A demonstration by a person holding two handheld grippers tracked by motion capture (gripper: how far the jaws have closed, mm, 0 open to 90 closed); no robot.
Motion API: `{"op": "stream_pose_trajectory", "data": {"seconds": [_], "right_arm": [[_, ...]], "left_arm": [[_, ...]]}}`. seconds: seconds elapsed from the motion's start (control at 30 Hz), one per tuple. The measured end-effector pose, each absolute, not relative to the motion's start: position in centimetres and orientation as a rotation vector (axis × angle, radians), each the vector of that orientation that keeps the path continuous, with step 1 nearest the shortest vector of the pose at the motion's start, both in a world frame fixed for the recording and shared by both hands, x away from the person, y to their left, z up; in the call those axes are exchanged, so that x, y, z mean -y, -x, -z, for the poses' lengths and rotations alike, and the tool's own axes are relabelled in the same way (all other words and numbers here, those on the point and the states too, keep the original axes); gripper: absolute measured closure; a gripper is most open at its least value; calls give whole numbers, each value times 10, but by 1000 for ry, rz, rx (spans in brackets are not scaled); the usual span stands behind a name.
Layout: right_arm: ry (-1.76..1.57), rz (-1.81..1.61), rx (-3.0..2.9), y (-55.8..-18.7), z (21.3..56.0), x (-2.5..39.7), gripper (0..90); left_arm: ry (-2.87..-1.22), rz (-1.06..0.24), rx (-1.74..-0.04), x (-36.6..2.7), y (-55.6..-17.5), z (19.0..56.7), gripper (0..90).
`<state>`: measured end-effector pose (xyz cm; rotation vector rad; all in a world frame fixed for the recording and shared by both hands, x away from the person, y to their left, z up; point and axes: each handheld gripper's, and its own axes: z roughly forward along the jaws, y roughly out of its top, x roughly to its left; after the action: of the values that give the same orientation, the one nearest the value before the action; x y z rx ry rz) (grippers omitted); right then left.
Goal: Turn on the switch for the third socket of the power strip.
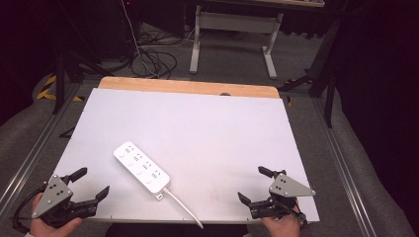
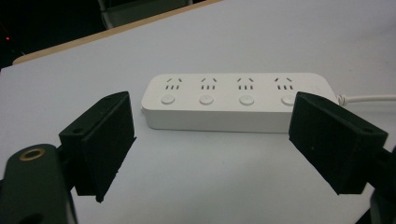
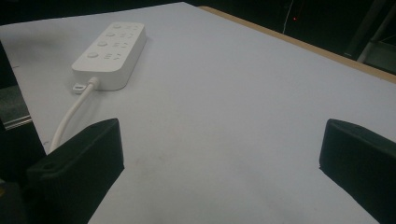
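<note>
Dim room; grey carpet floor (image 1: 232,64); white desk frame (image 1: 237,22); tangled cables (image 1: 153,59).

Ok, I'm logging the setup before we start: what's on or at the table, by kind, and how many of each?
Power strip, white, four outlets, with cord: 1
Grippers, both open and empty, left and right: 2
Total: 3

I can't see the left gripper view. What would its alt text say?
A white power strip with four sockets and four round buttons lies flat on a white table, its cable leading off to the right. The left gripper stands open just short of it, black fingers spread wide.
</note>
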<state>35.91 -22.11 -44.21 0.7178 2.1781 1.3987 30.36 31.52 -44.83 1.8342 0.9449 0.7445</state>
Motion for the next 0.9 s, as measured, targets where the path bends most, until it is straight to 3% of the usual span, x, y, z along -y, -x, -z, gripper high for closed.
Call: {"op": "stream_pose_trajectory", "data": {"seconds": [0.27,0.9], "right_arm": [[-718,-1411,-2180,-359,443,221,5],[-718,-1412,-2191,-360,443,220,6]], "left_arm": [[-1865,-725,-951,-313,-304,441,144],[-1927,-666,-928,-297,-332,421,234]]}}
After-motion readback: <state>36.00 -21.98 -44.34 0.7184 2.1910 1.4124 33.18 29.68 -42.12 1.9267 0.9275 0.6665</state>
